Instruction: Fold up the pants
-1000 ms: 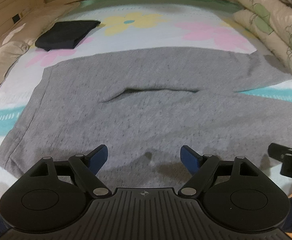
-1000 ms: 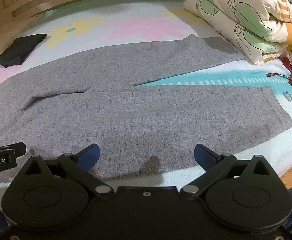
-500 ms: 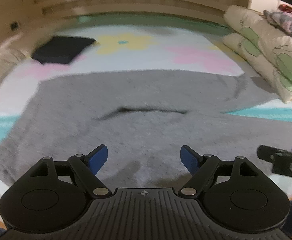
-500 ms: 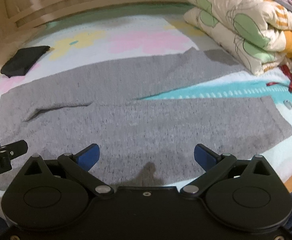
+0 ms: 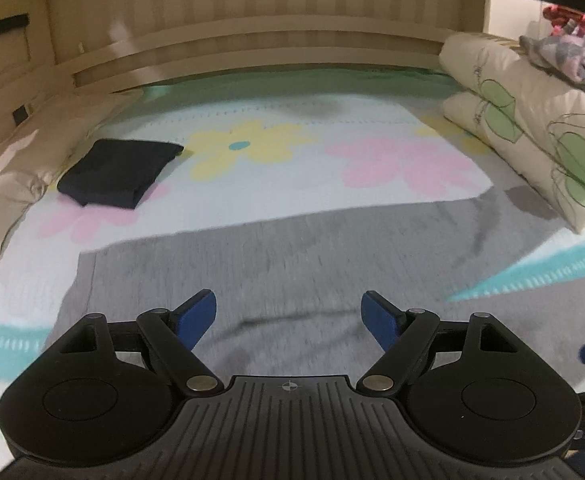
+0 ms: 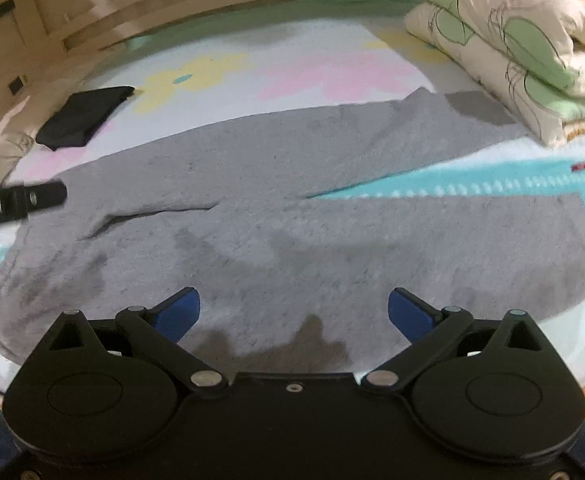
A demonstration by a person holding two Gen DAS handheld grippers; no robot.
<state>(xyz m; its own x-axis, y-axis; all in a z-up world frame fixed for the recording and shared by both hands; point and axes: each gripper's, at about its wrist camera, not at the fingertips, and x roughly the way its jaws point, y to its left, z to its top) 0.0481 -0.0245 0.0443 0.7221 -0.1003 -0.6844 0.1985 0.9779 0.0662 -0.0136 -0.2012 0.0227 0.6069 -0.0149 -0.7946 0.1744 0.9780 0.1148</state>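
Lying flat beneath my left tongs (image 5: 289, 314) and right tongs (image 6: 294, 312), both wide and empty: grey pants (image 6: 292, 208).

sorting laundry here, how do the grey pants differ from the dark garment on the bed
The grey knit pants lie spread out flat with both legs open in a V; the black folded garment is already a compact, layered rectangle. The grey pants cover much of the near bed, while the black garment takes a small patch at the far left. The pants are light heathered grey, the garment plain black. Both rest on the flower-print bedsheet, untouched by either gripper.
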